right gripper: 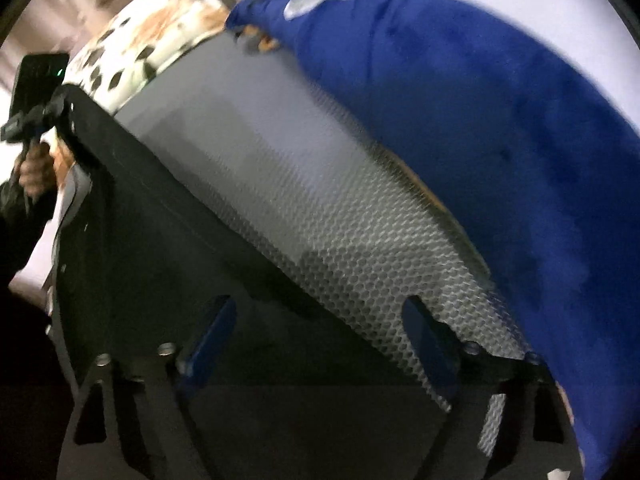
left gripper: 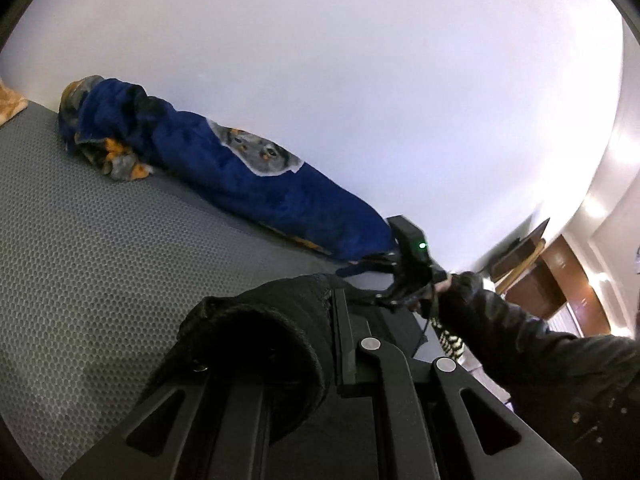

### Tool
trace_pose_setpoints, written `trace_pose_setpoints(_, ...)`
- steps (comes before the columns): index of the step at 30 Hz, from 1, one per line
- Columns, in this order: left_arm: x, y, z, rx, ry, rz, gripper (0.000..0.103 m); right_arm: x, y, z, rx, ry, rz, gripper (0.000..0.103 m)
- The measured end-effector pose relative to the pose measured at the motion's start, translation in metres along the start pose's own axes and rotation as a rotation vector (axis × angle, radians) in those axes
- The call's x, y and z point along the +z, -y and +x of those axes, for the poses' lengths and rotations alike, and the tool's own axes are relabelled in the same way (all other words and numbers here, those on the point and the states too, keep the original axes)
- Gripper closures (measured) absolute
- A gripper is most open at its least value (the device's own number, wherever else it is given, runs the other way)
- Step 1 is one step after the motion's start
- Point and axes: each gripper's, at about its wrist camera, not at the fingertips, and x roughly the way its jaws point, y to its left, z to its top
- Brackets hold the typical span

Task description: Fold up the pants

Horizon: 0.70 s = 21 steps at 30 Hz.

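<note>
The black pants [left gripper: 256,344] hang bunched from my left gripper [left gripper: 342,328], which is shut on the fabric; a rounded opening of the cloth droops over its left finger. In the right wrist view the pants [right gripper: 160,232] lie spread over the near part of the grey mesh mattress [right gripper: 320,200]. My right gripper [right gripper: 320,320] stands open above the pants' edge, its blue pads [right gripper: 208,340] wide apart and pressing nothing. The right gripper [left gripper: 408,264] also shows in the left wrist view, held by a hand in a black sleeve.
A blue blanket [left gripper: 240,176] with an owl print lies rolled along the white wall [left gripper: 360,80], also seen as the blue blanket [right gripper: 480,120] beside my right gripper. A spotted cream cover [right gripper: 152,40] lies at the mattress end. Brown wooden furniture [left gripper: 540,276] stands beyond.
</note>
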Motion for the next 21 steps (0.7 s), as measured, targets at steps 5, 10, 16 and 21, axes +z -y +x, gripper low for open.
trace_pose_setpoints(5,0.0,-0.001,-0.003,0.013,0.014,-0.009,0.095,-0.006,0.015,0.01,0.062,-0.072,-0.027,0.043)
trace_pose_setpoints(10,0.001,-0.005,-0.002,0.041,0.018,-0.019,0.095,-0.02,0.029,0.007,0.091,-0.118,-0.029,0.061)
trace_pose_setpoints(16,0.003,-0.01,0.004,0.076,0.021,-0.036,0.095,-0.043,0.038,-0.001,0.027,-0.136,-0.006,0.081)
trace_pose_setpoints(21,0.004,-0.017,0.011,0.11,0.016,-0.047,0.095,-0.053,0.023,-0.006,-0.102,-0.093,0.02,0.093)
